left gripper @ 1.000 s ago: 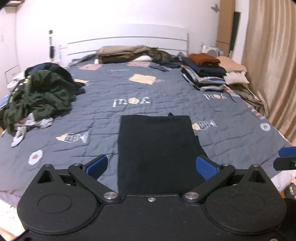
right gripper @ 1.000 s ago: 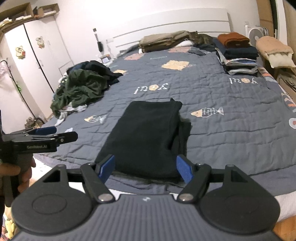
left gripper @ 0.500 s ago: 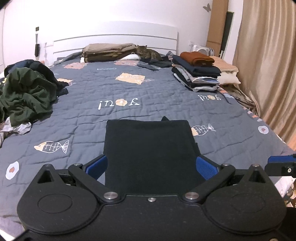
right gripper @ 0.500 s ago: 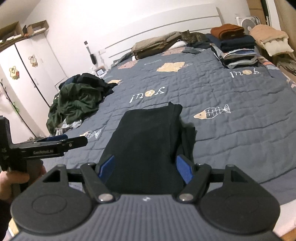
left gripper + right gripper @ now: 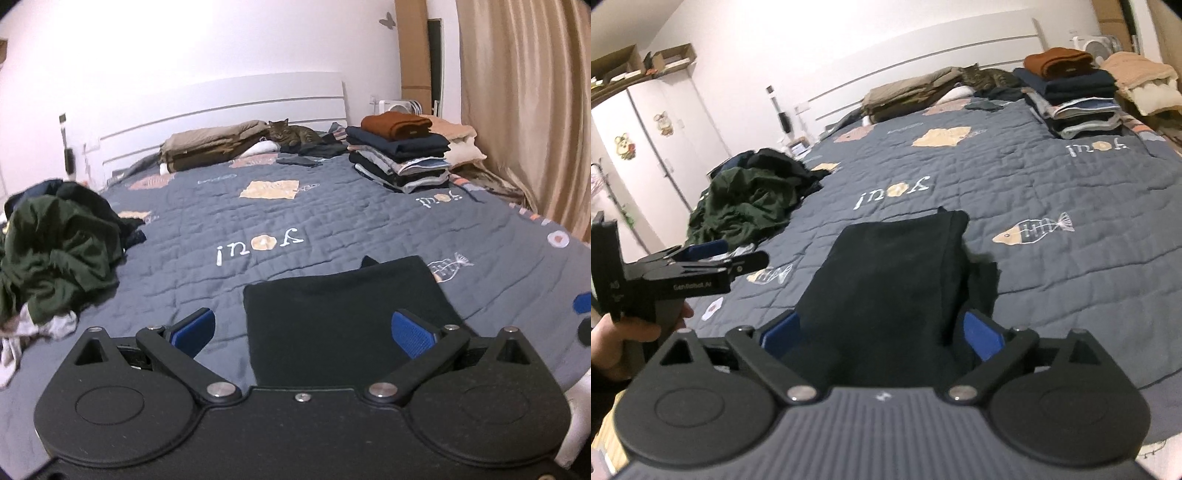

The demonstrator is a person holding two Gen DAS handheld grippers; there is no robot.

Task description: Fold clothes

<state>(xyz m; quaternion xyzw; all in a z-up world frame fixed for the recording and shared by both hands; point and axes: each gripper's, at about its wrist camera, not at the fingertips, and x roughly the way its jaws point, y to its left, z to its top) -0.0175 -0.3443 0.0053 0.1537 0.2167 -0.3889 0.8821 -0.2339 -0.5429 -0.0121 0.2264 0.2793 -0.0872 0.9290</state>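
Both grippers, left gripper and right gripper, gape wide over the black garment

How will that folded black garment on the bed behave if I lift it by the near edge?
The folded black garment would probably droop and unfold: it is soft cloth, and loose layers show at its right side. It likely drags rather than slides on the quilted bedspread. The right gripper is open, its fingers either side of the near end.
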